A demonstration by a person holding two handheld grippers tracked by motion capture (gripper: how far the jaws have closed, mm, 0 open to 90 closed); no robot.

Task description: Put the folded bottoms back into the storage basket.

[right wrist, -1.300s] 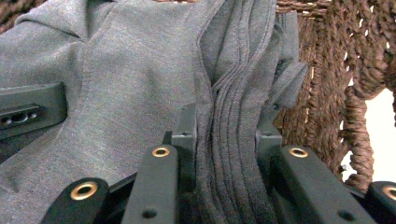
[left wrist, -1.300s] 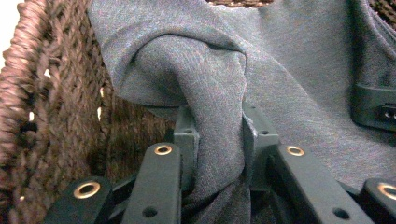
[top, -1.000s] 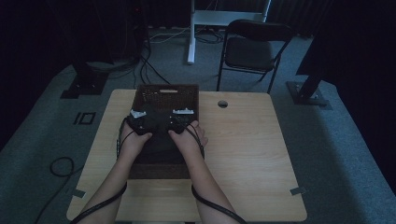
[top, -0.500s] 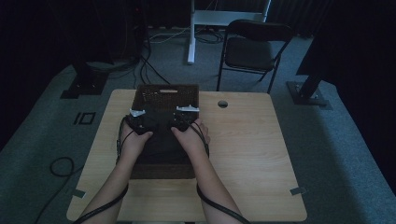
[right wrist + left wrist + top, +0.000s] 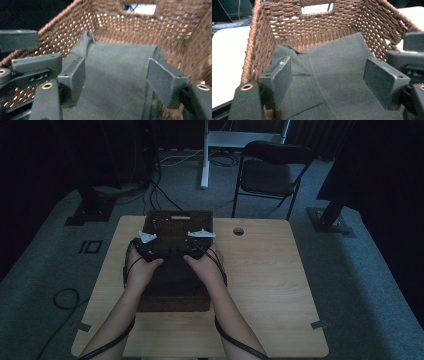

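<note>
Both pairs of jaws have just been opening, and nothing is between them now. In the left gripper view the left gripper (image 5: 327,75) stands with its pads (image 5: 283,72) wide apart above the dark folded cloth (image 5: 337,72), clear of the fabric; in the right gripper view the right gripper (image 5: 116,75) is the same, its pads (image 5: 165,77) spread and empty over that cloth (image 5: 112,70).

The cloth lies inside the woven basket (image 5: 312,30), flat on its floor, one corner bunched up against the far wall below the handle slot — it rests on its own, held by neither tool.

From the high view, against the earlier frames, both hands have drawn up and slightly back from the basket (image 5: 177,222), the left gripper (image 5: 145,245) and right gripper (image 5: 197,242) side by side over its middle.

I judge this to be a release: the cloth has been laid in the basket and let go, so the placing looks done — what remains is to lift clear without snagging the fabric
</note>
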